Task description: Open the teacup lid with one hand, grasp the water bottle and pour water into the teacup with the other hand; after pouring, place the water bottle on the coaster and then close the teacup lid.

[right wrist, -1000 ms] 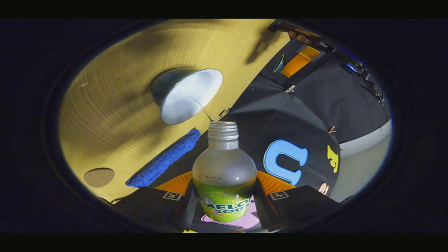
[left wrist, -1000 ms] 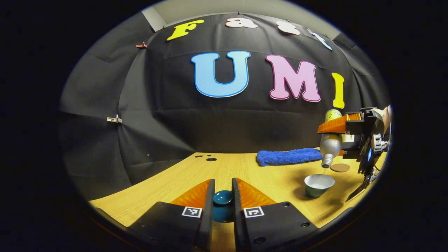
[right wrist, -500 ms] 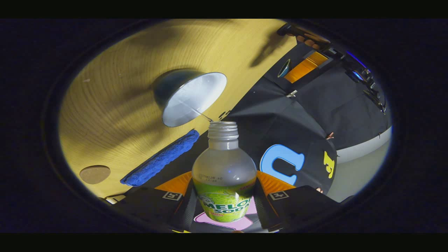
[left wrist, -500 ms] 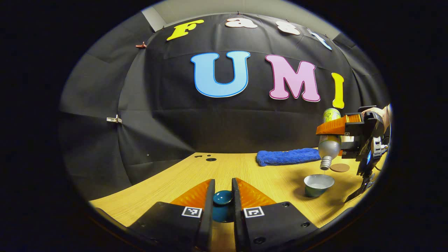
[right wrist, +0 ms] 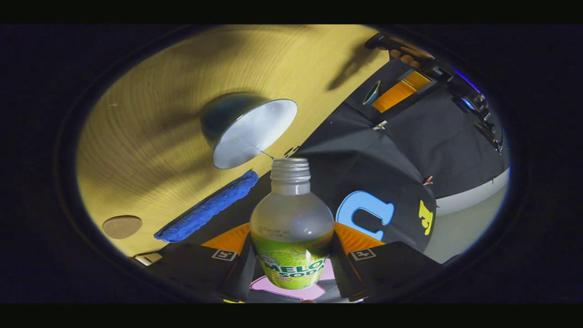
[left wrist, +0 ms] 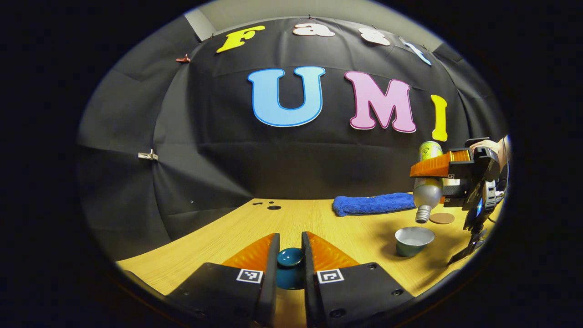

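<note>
Right gripper clamped on the water bottle, both fingers on its body, neck tipped down just above the teacup; thin trickle visible at the mouth, so pour looks near its end. Left gripper clamped on the teacup lid, held well left of the teacup, so lid-off is done. Coaster sits bare just behind the teacup, blue towel beyond it. Left: bottle onto coaster, lid back on.
</note>
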